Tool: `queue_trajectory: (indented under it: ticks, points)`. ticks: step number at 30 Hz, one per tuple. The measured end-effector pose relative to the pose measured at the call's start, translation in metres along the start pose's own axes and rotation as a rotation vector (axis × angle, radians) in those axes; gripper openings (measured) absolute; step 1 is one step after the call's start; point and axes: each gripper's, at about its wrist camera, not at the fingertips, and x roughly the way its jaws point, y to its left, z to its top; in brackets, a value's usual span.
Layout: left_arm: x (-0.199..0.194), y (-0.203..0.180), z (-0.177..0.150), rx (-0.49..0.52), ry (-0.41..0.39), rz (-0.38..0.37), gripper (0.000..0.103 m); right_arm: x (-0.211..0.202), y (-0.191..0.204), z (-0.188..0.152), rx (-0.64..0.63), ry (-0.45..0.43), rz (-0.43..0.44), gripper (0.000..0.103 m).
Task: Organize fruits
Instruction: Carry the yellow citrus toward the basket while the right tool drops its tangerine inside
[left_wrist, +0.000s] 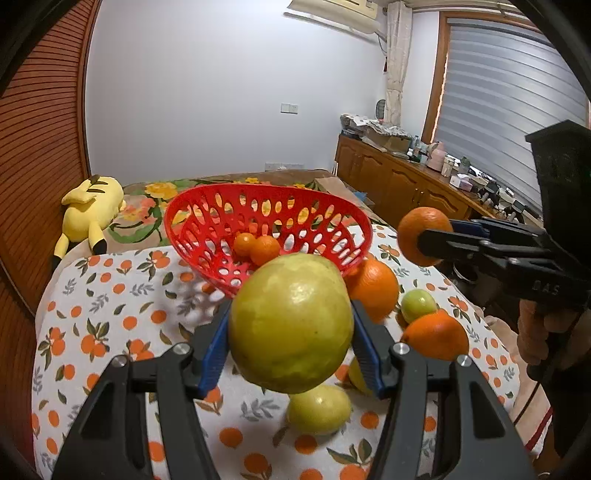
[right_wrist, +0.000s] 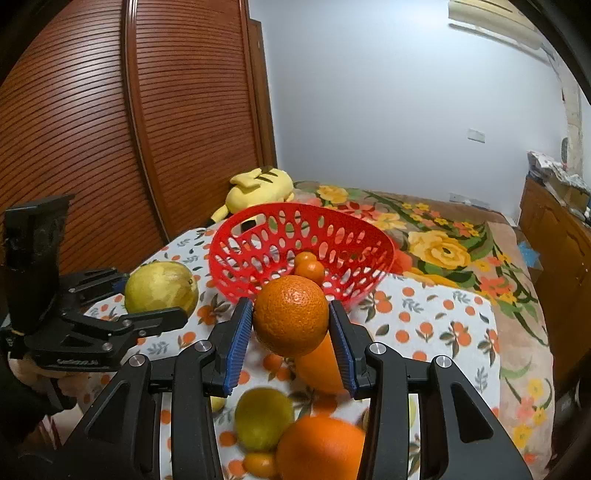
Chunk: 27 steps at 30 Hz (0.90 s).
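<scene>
Left view, nearest: my left gripper (left_wrist: 290, 325) is clamped on a big yellow-green fruit (left_wrist: 291, 325), blue pads pressed to both its sides, lifted clear of the tablecloth (left_wrist: 122, 295).
Left view, below: a yellow lemon (left_wrist: 318, 409) lies on the cloth under the held fruit.
Left view, right side: two oranges (left_wrist: 373, 288) (left_wrist: 437, 338) and a small green fruit (left_wrist: 418, 305) sit close together on the cloth.
Left view, ahead: a red basket (left_wrist: 207, 221) stands on the cloth with two small oranges (left_wrist: 258, 247) inside.
Left view, far right: my right gripper (left_wrist: 430, 242) grasps an orange (left_wrist: 412, 232) in the air beside the basket.
Left view, background: a yellow plush toy (left_wrist: 90, 210) lies on the bed.
Right view, nearest: my right gripper (right_wrist: 291, 325) squeezes the orange (right_wrist: 291, 314) between its blue pads, just in front of the basket (right_wrist: 369, 229).
Right view, below: a green fruit (right_wrist: 264, 419) and an orange (right_wrist: 325, 448) lie on the cloth, blurred.
Right view, left side: my left gripper (right_wrist: 159, 295) carries the yellow-green fruit (right_wrist: 160, 288), near the basket's left rim.
</scene>
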Motion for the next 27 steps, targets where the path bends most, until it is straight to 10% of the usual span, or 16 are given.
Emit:
queue_trajectory:
  ticks: [27]
  points:
    - [0.079,0.022,0.043,0.026,0.049,0.007,0.059,0.083,-0.023,0.024,-0.084,0.155,0.043,0.042]
